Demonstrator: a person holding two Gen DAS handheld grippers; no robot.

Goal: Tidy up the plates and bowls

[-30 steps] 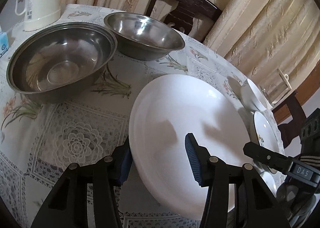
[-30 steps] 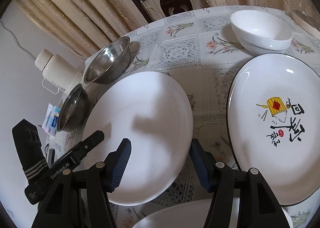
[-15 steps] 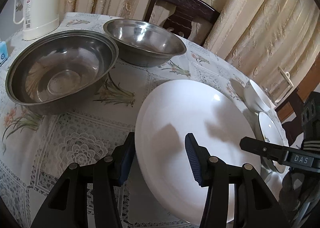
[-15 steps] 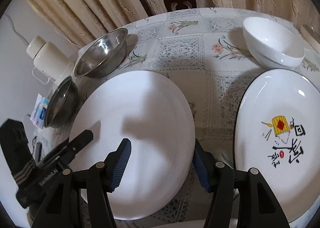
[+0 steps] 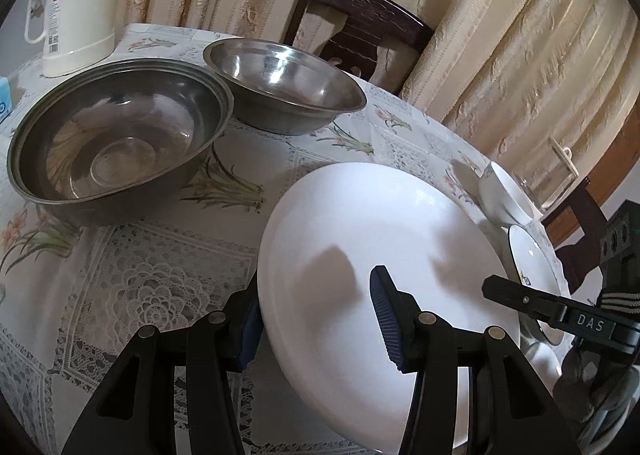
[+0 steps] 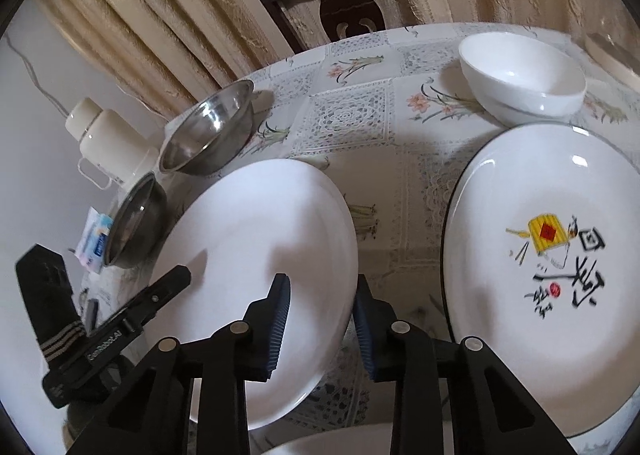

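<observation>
A large plain white plate lies on the lace tablecloth between both grippers. My left gripper is open and straddles the plate's near-left rim, one finger under the edge, the other over the plate's face. My right gripper has its jaws narrowed onto the plate's right rim. A decorated plate with a black rim lies to the right, a small white bowl behind it. Two steel bowls, one large and one smaller, stand at the left.
A cream thermos jug stands at the table's far left edge beside a blue tissue pack. A dark wooden chair and curtains stand behind the table. Another white plate's rim shows at the near edge.
The right gripper's jaws have narrowed around the white plate's rim. The left gripper has kept its wide gap and its view has lowered slightly towards the table.
</observation>
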